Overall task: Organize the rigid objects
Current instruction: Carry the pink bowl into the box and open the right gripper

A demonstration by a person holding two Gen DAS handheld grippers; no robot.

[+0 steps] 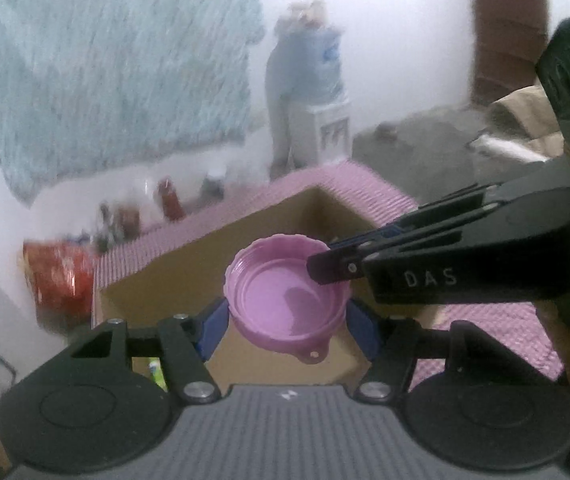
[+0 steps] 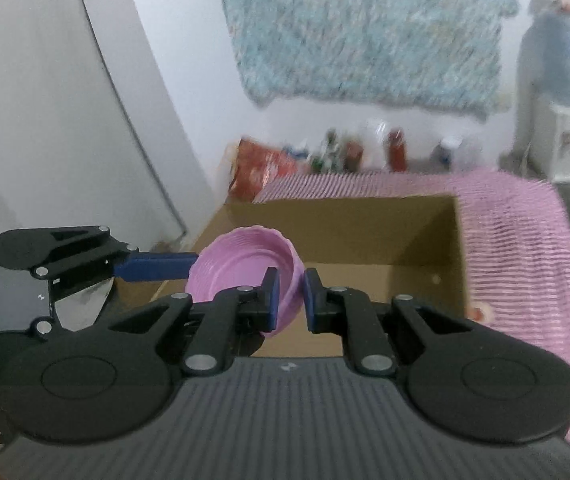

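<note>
The pink lid (image 1: 285,300) is held over the open cardboard box (image 2: 365,216), clamped across its width by the left gripper (image 1: 287,320) and pinched at the rim by the right gripper (image 2: 288,300), so it could easily get twisted or dropped if the two are pulled unevenly.

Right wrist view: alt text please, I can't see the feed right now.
The right gripper pinches the rim of a pink lid while the left gripper holds its far side, both above an open cardboard box. A pink striped cloth lies beside the box; blurred bottles stand along the wall behind.
</note>
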